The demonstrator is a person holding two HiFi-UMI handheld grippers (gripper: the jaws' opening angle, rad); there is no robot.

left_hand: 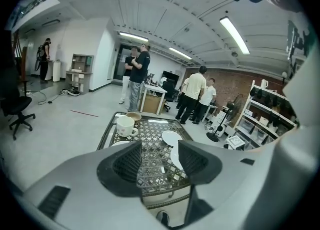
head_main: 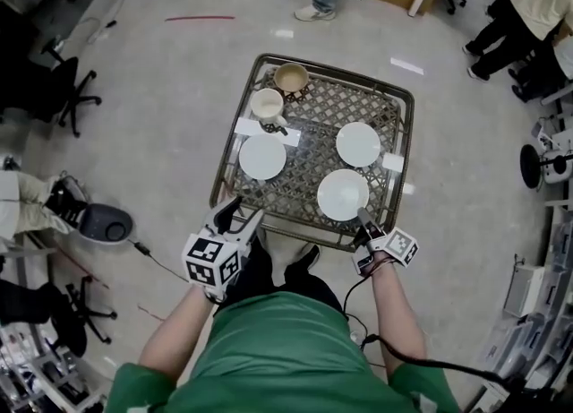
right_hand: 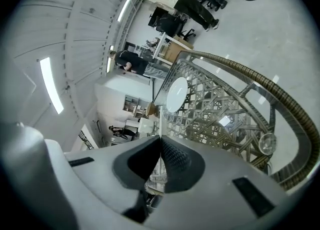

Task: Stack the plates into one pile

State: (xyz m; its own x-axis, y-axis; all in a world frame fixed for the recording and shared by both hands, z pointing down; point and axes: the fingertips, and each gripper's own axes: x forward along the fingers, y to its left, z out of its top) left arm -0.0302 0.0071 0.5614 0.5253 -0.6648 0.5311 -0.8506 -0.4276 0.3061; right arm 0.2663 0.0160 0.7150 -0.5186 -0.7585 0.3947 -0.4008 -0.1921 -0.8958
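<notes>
Right tool point(head_main: 362, 218) pinches the rim of a round white plate point(head_main: 341, 193).

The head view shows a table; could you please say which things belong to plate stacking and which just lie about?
Job: round white plates: left plate; far right plate; near right plate.
Lying about: white cup on saucer; tan bowl; white paper cards.

My head camera looks steeply down on the table point(head_main: 313, 147); both gripper cameras skim low across it, sharing the plates point(head_main: 358, 144).
</notes>
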